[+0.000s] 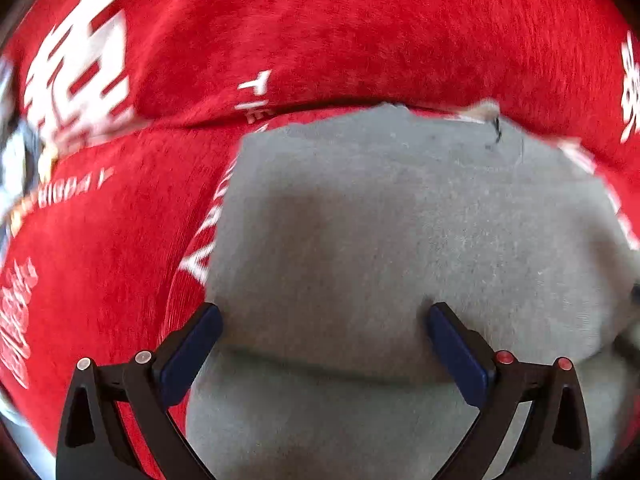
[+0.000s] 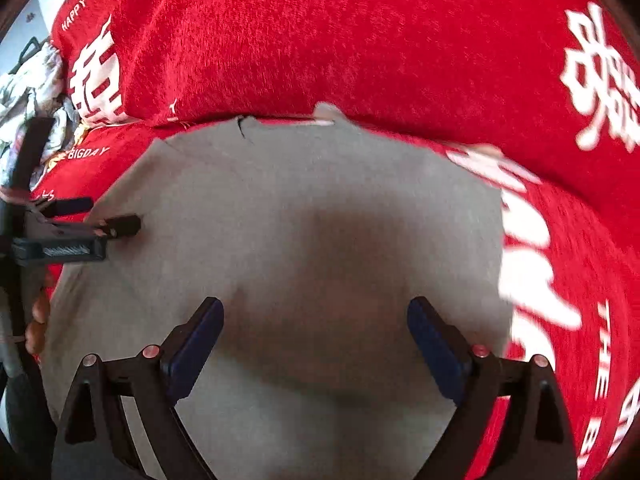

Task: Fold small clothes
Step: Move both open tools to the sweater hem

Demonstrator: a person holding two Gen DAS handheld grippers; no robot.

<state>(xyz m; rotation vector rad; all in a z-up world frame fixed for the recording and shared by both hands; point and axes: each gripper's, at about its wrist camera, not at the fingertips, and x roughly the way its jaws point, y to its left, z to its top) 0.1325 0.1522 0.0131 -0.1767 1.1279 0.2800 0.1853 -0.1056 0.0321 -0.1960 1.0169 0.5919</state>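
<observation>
- Both sets of jaws stand wide, nothing between the pads: the left gripper [image 1: 324,322] and the right gripper [image 2: 316,316] each hover over grey cloth, empty.
- That grey garment [image 1: 400,232] lies flat on a red cover [image 1: 360,32] printed with white lettering, its far edge tucked against a red cushion [image 2: 340,32] behind.
- From the right wrist view, the left tool shows at the garment's left border, a finger [image 2: 124,226] over the cloth edge and the person's hand [image 2: 36,320] just below it.
- Right gripper sits over the middle of the cloth, well inside the right edge, where the white print begins.
- A small dark mark [image 2: 242,126] at the far hem could be a tag or a thread; too blurred to call.
- A low ridge crosses the cloth near the left gripper's pads, so my read is that one fold is already laid and the next pinch is being lined up.
- To do it well: bring each gripper out to its own side edge and catch both layers rather than just the top skin.
- Keep the two pinches level with each other, so the fold line runs straight.
- Lift only enough to clear the cover; its pile looks grippy and may drag the cloth askew.
- Lay the edge down square, then let go.
</observation>
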